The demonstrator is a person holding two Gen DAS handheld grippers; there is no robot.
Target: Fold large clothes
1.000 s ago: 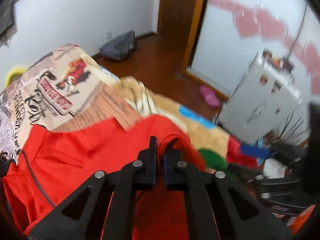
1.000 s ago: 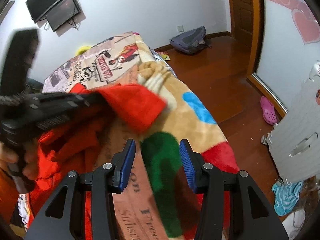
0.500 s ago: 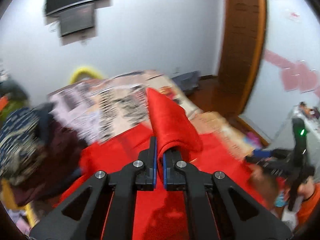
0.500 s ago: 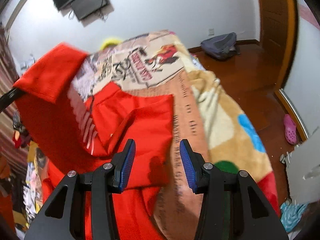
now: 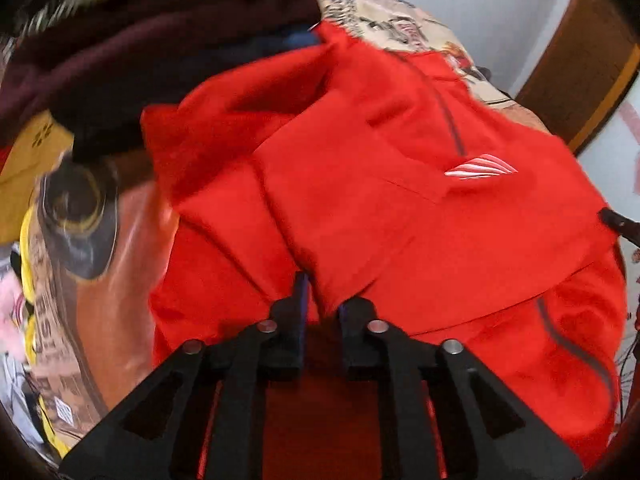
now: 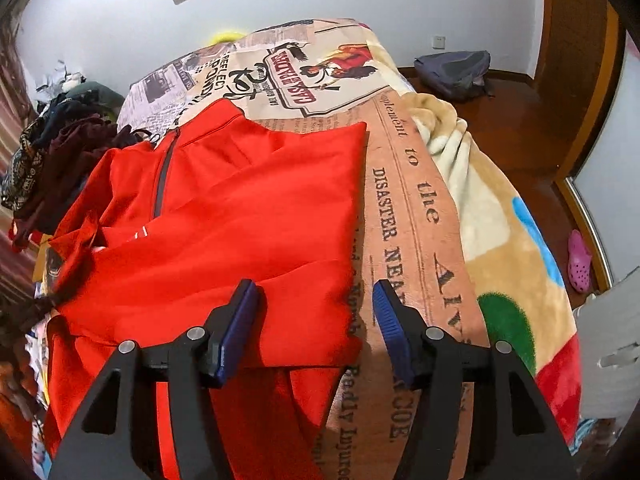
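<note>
While its jaws have just been opening, the left claw (image 5: 322,300) has a fold of the red zip jacket (image 5: 400,200) between its fingers, grip uncertain. The right claw (image 6: 314,320), jaws apart and widening, hovers over the jacket's edge, which lies on the newspaper-print blanket (image 6: 416,208) covering the bed.

both wrist views close, angled down, sharing red jacket (image 5: 400,200)
</note>
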